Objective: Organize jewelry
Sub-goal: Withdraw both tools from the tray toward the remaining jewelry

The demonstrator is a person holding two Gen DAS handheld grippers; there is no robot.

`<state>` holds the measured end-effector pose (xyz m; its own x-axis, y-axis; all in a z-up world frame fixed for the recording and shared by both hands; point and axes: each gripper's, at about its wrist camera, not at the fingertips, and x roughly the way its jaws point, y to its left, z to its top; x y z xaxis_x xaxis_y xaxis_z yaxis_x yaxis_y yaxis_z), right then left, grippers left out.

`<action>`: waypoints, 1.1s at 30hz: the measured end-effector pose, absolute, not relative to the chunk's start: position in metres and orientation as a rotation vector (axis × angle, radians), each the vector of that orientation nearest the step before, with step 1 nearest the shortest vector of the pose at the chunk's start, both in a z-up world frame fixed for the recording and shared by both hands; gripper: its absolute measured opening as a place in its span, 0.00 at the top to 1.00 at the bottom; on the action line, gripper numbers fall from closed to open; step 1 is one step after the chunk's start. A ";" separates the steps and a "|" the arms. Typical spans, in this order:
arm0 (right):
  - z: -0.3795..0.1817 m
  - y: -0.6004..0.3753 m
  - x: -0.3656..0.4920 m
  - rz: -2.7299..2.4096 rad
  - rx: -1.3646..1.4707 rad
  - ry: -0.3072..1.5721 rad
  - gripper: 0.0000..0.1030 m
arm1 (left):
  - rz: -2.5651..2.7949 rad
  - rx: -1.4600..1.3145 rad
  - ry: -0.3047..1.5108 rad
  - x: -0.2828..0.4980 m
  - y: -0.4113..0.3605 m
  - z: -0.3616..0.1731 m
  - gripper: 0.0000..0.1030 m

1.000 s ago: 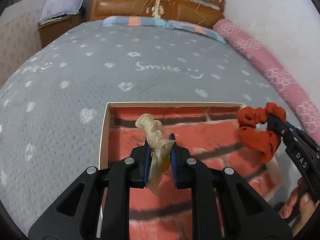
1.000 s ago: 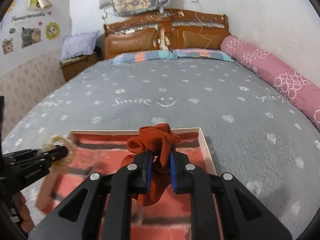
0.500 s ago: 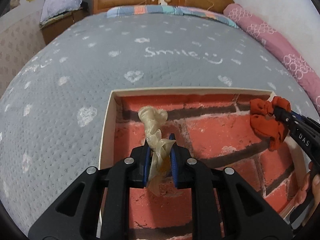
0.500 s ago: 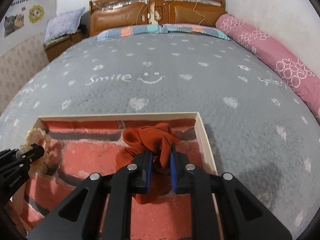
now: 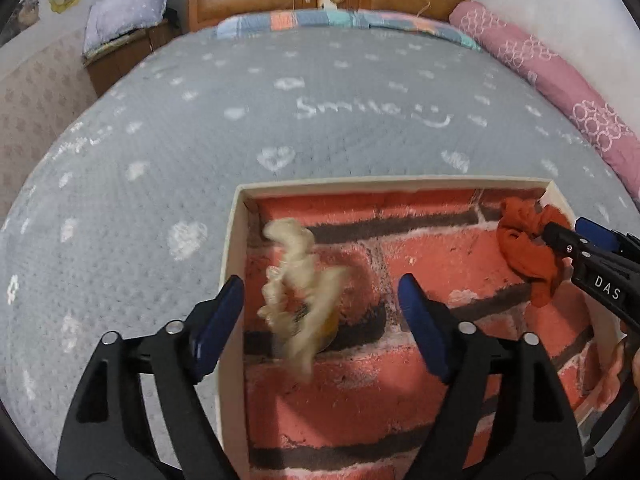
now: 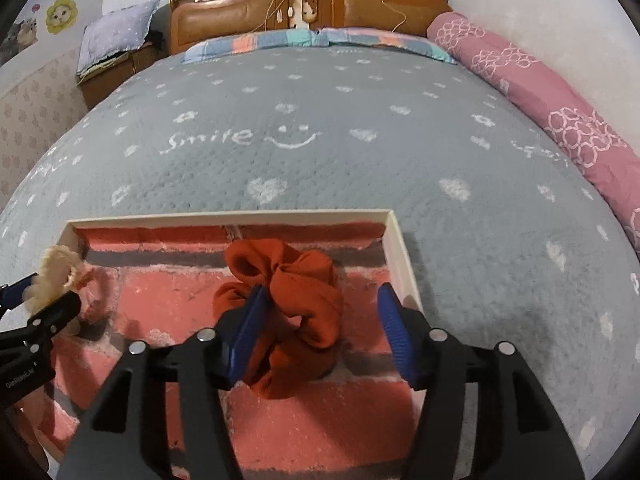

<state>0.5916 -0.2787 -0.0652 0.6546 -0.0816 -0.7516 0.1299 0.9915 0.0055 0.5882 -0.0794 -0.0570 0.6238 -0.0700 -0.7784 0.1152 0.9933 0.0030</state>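
A shallow box with cream walls and a red brick-pattern floor lies on the grey bedspread. My left gripper is open over the box's left part. A cream scrunchie, blurred, hangs loose between its jaws. My right gripper is open over the box's right part. A rust-orange scrunchie sits between its jaws, resting against the left pad. The orange scrunchie also shows in the left wrist view, the cream one in the right wrist view.
The grey bedspread with white hearts spreads around the box. A pink bolster lies along the right edge. A wooden headboard and a nightstand with a pillow stand at the back.
Both grippers have opened over the box. The cream scrunchie has come free of the left jaws and the orange scrunchie has come free of the right jaws.
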 end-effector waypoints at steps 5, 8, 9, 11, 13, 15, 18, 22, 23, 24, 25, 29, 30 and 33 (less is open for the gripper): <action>-0.029 -0.279 0.555 -0.097 0.062 0.730 0.23 | -0.118 0.016 0.759 0.547 -0.066 -0.013 0.08; -0.008 -0.278 0.516 -0.098 0.058 0.645 0.14 | -0.102 0.012 0.631 0.506 -0.053 0.015 0.05; -0.001 -0.279 0.497 -0.096 0.060 0.620 0.13 | -0.100 0.000 0.597 0.490 -0.047 0.024 0.05; 0.008 -0.280 0.466 -0.097 0.060 0.585 0.11 | -0.099 -0.014 0.559 0.463 -0.037 0.035 0.05; 0.016 -0.282 0.434 -0.095 0.054 0.559 0.06 | -0.091 -0.016 0.526 0.431 -0.028 0.046 0.05; 0.021 -0.283 0.399 -0.094 0.051 0.534 0.04 | -0.090 -0.026 0.510 0.396 -0.016 0.053 0.05; 0.023 -0.281 0.344 -0.075 0.035 0.512 0.04 | -0.101 -0.041 0.511 0.354 -0.004 0.052 0.05; 0.013 -0.278 0.290 -0.074 0.026 0.521 0.04 | -0.132 -0.019 0.551 0.295 0.001 0.036 0.05; 0.009 -0.277 0.278 -0.081 0.016 0.523 0.04 | -0.133 -0.024 0.562 0.286 0.002 0.030 0.05; 0.005 -0.276 0.267 -0.091 0.006 0.525 0.04 | -0.138 -0.028 0.578 0.272 0.004 0.024 0.05; -0.001 -0.276 0.253 -0.106 0.004 0.533 0.04 | -0.138 -0.029 0.583 0.263 0.006 0.019 0.05; -0.020 -0.280 0.213 -0.125 0.057 0.545 0.04 | -0.140 -0.016 0.610 0.226 0.011 -0.007 0.05; -0.023 -0.281 0.208 -0.132 0.061 0.547 0.04 | -0.141 -0.015 0.623 0.221 0.012 -0.013 0.05; -0.034 -0.282 0.188 -0.150 0.077 0.545 0.04 | -0.137 -0.036 0.645 0.198 0.018 -0.033 0.05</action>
<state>0.1876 -0.2816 -0.0340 0.8446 -0.1216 -0.5213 0.1622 0.9862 0.0328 0.1982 0.0176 -0.0327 0.7905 -0.1382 -0.5967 0.1160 0.9904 -0.0757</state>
